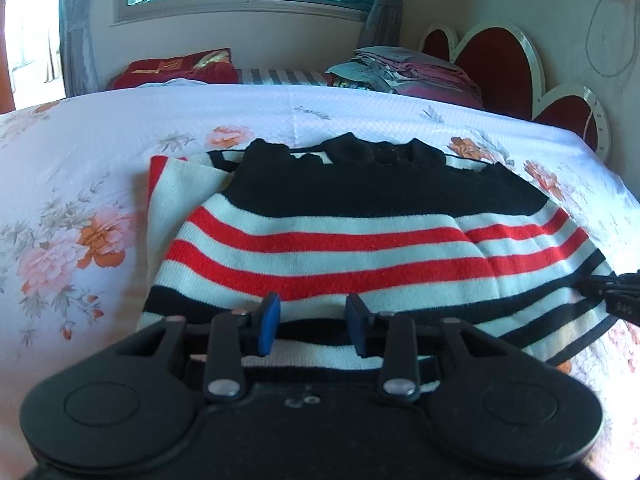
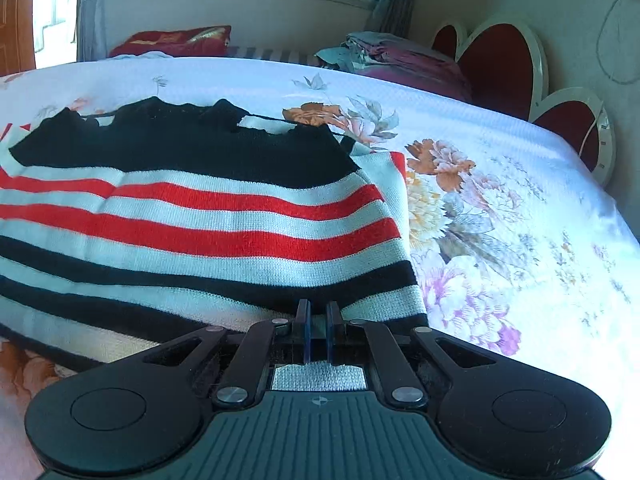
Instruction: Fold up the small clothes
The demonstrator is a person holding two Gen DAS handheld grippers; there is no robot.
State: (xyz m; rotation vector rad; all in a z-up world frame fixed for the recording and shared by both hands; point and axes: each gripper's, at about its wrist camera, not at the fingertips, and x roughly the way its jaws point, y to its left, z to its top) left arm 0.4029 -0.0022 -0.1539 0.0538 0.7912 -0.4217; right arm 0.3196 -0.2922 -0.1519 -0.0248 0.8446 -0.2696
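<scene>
A small knit sweater [image 1: 344,236] with black, white and red stripes lies on the floral bedsheet [image 1: 80,184]; it also shows in the right wrist view [image 2: 208,216]. My left gripper [image 1: 313,322] is open, its blue pads apart just above the sweater's near hem. My right gripper [image 2: 318,330] is shut on the sweater's near right hem, with white knit cloth showing between its jaws. The right gripper's black tip shows in the left wrist view [image 1: 612,288] at the sweater's right edge.
A pile of folded clothes [image 1: 408,72] and a red pillow [image 1: 176,68] sit at the bed's far side. A red and white heart-shaped headboard [image 1: 500,60] stands at the right. A window with grey curtains is behind.
</scene>
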